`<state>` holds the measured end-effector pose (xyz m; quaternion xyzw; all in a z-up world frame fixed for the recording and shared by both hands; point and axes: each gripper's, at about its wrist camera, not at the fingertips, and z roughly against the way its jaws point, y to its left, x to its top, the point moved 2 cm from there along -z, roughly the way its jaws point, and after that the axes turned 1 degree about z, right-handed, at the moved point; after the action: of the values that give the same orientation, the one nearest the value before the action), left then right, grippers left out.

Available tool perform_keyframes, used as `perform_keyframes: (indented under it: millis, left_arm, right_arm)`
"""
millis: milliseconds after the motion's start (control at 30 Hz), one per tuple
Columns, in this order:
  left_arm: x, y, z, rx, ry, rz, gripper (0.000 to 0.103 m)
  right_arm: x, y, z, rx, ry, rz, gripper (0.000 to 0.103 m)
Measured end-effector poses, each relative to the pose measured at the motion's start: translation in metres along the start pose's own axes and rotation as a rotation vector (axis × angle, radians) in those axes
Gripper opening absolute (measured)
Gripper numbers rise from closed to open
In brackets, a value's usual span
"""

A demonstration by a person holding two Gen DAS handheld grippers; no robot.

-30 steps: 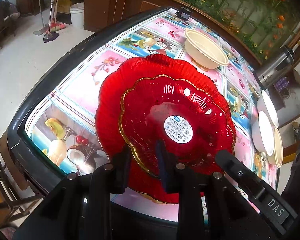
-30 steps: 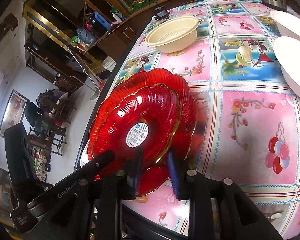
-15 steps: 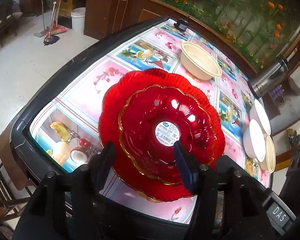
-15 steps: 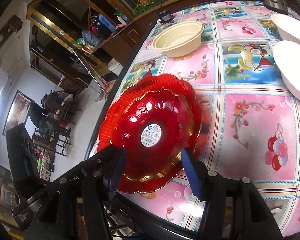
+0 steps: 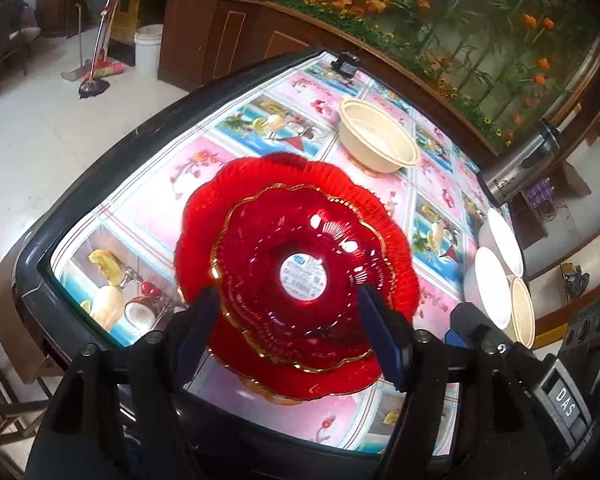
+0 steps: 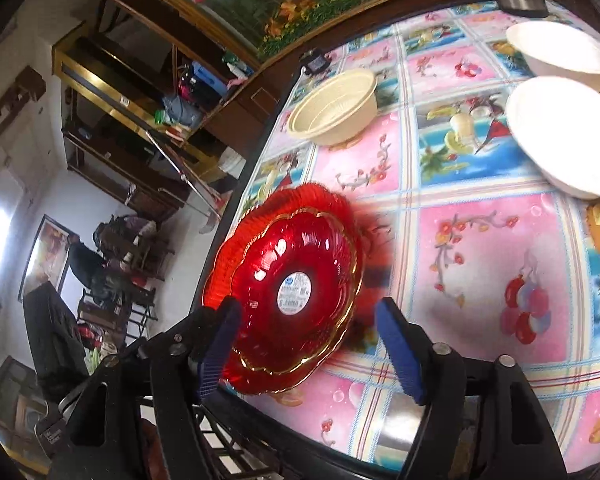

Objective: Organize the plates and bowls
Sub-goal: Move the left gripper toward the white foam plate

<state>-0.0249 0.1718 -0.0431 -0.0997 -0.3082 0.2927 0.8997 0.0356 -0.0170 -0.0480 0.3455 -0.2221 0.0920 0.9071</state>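
A gold-rimmed red glass plate point(image 5: 300, 280) with a white label lies stacked on a larger red plate point(image 5: 284, 176) near the table's front edge; the stack also shows in the right wrist view point(image 6: 296, 288). My left gripper point(image 5: 290, 320) is open and empty, its fingers spread above the stack's near side. My right gripper point(image 6: 306, 328) is open and empty, just back from the stack. A cream bowl point(image 5: 378, 142) stands farther back. Two white bowls point(image 5: 494, 284) and a cream bowl point(image 5: 522, 314) sit at the right edge.
The table point(image 5: 148, 208) has a pink and blue picture cloth and a dark rim. A steel thermos point(image 5: 520, 168) stands at the far right. A small black device point(image 5: 346, 65) sits at the far edge. Chairs and floor lie to the left.
Both grippers opened from the gold-rimmed plate, which now rests on the larger plate. Both have pulled back and up from the stack.
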Motion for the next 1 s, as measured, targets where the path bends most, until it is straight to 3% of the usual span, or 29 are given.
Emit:
perform_keyframes:
  millis: [200, 567, 1000]
  left_arm:
    - [-0.001, -0.018, 0.000, -0.013, -0.014, -0.061, 0.072]
    - [-0.008, -0.066, -0.011, -0.045, 0.007, -0.191, 0.073]
    - [-0.021, -0.150, -0.051, -0.116, 0.121, -0.305, 0.073]
  right_arm:
    - [0.007, -0.012, 0.018, 0.000, -0.059, -0.025, 0.081]
    - [0.008, -0.047, 0.039, -0.007, -0.077, -0.091, 0.101]
    - [0.015, -0.137, 0.106, -0.070, -0.213, -0.285, 0.102]
